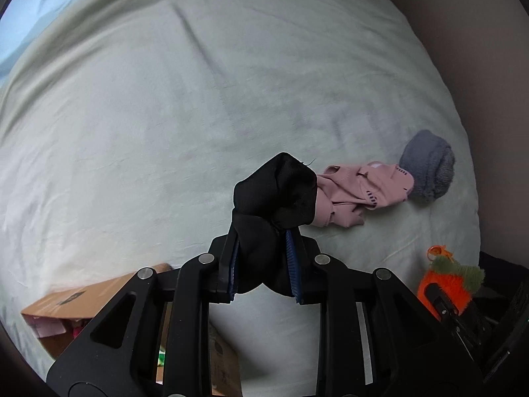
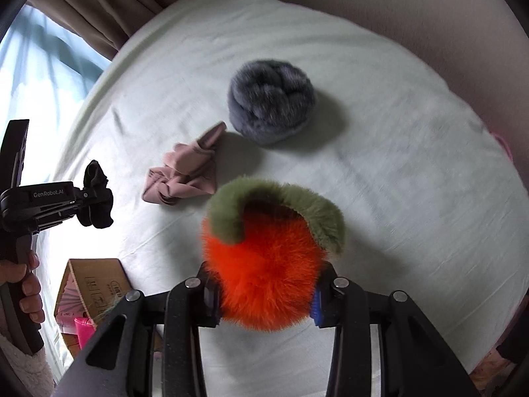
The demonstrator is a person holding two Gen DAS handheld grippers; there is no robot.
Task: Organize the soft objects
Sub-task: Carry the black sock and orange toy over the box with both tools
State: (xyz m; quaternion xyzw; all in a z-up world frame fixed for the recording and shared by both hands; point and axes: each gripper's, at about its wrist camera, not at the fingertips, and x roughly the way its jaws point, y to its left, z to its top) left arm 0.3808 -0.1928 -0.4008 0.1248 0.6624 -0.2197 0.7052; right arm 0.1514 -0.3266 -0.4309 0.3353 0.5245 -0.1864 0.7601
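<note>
My left gripper (image 1: 264,264) is shut on a black cloth (image 1: 276,198) and holds it above the pale green bed (image 1: 132,115). It also shows in the right wrist view (image 2: 96,198), at the left. My right gripper (image 2: 264,301) is shut on a fluffy orange toy with a green top (image 2: 267,258), also seen in the left wrist view (image 1: 449,281). A crumpled pink garment (image 2: 185,175) and a grey furry ball (image 2: 271,102) lie on the bed (image 2: 396,165) beyond both grippers. They also show in the left wrist view: the garment (image 1: 357,192), the ball (image 1: 428,168).
An open cardboard box (image 2: 92,284) with pink items inside sits at the bed's near left; it also shows in the left wrist view (image 1: 82,301). Curtains (image 2: 99,10) and a bright window are at the far left. A beige wall runs along the far right.
</note>
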